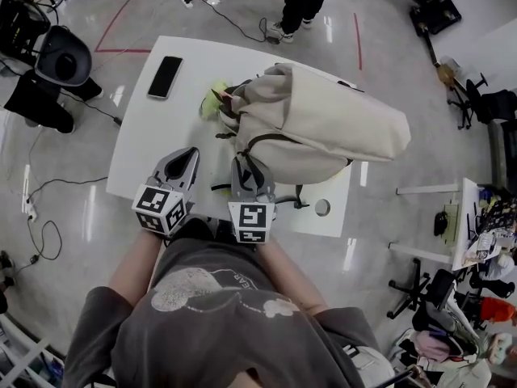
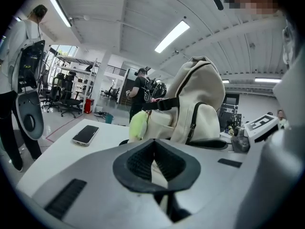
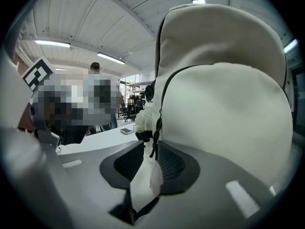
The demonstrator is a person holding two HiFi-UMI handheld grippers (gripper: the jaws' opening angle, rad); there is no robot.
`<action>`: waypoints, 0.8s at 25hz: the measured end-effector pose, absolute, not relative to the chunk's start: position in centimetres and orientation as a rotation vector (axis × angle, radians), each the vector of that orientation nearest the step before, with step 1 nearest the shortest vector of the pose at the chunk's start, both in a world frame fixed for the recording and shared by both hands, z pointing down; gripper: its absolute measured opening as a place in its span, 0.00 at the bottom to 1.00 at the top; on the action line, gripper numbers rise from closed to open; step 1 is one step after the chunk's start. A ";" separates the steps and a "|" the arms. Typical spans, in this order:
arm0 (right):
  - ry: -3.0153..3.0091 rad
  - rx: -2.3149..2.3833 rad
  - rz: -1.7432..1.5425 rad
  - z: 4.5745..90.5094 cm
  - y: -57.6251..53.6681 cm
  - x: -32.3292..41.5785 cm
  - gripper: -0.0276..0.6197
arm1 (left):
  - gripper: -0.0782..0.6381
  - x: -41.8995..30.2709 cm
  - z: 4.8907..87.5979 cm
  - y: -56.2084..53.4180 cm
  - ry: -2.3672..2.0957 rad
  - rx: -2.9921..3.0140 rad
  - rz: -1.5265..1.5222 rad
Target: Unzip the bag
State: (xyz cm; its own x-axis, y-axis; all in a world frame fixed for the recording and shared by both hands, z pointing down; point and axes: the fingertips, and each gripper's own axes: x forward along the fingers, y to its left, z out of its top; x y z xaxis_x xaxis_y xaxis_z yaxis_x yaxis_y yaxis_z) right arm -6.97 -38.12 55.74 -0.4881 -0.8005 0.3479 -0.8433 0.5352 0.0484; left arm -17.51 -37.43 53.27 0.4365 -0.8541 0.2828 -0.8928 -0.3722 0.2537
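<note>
A phone (image 1: 165, 77) lies at the far left of the white table (image 1: 141, 148). The left gripper (image 1: 185, 160) is clenched on nothing. The right gripper (image 1: 247, 168) stands released (a dark zip pull (image 3: 154, 144) hangs between its jaws) against the cream bag (image 1: 323, 124), which lies mid-table.

The cream backpack (image 1: 323, 124), with dark straps and a dark zipper line, sits bulging on the white table (image 1: 145, 144), filling its 3 o'clock half. A yellow-green plush (image 1: 212, 102) hangs at the bag's 9 o'clock end. A black zip pull (image 3: 153, 144) dangles down its front.
</note>
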 end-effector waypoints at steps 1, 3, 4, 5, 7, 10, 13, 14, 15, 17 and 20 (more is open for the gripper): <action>-2.425 1.383 0.177 55.8 -38.2 -6.9 0.18 | 0.12 -17.6 53.4 -37.5 -1.475 2.332 0.151; -2.376 1.425 0.165 56.0 -38.3 -6.9 0.20 | 0.12 -17.8 53.5 -37.7 -1.449 2.336 0.156; -2.356 1.443 0.164 56.0 -38.4 -6.9 0.21 | 0.12 -18.0 53.5 -37.9 -1.436 2.337 0.155; -2.339 1.460 0.166 56.0 -38.5 -7.0 0.21 | 0.12 -18.2 53.5 -38.1 -1.423 2.339 0.153; -2.311 1.490 0.172 56.1 -38.6 -7.2 0.22 | 0.12 -18.4 53.4 -38.4 -1.392 2.352 0.152; -2.265 1.548 0.173 56.3 -39.0 -7.0 0.22 | 0.12 -18.5 53.4 -38.4 -1.342 2.379 0.156; -2.223 1.626 0.192 56.4 -39.6 -6.6 0.20 | 0.12 -18.6 53.2 -38.3 -1.299 2.405 0.156; -2.211 1.650 0.198 56.4 -39.7 -6.6 0.18 | 0.12 -18.7 53.2 -38.3 -1.289 2.414 0.158; -2.203 1.670 0.204 56.4 -39.8 -6.5 0.18 | 0.12 -18.8 53.1 -38.2 -1.280 2.423 0.161; -2.198 1.693 0.213 56.4 -39.9 -6.3 0.15 | 0.12 -19.1 52.8 -38.0 -1.264 2.436 0.162; -2.213 1.675 0.211 56.5 -39.8 -7.1 0.14 | 0.12 -19.6 52.4 -37.8 -1.249 2.457 0.163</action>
State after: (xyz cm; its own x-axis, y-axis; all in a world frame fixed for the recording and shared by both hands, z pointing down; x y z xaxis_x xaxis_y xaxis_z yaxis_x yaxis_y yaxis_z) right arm -7.06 -39.84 56.54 -0.2351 -0.9000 0.3671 -0.9531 0.2874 0.0943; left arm -19.56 -37.82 52.37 0.5989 -0.7541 0.2696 -0.7981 -0.5340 0.2792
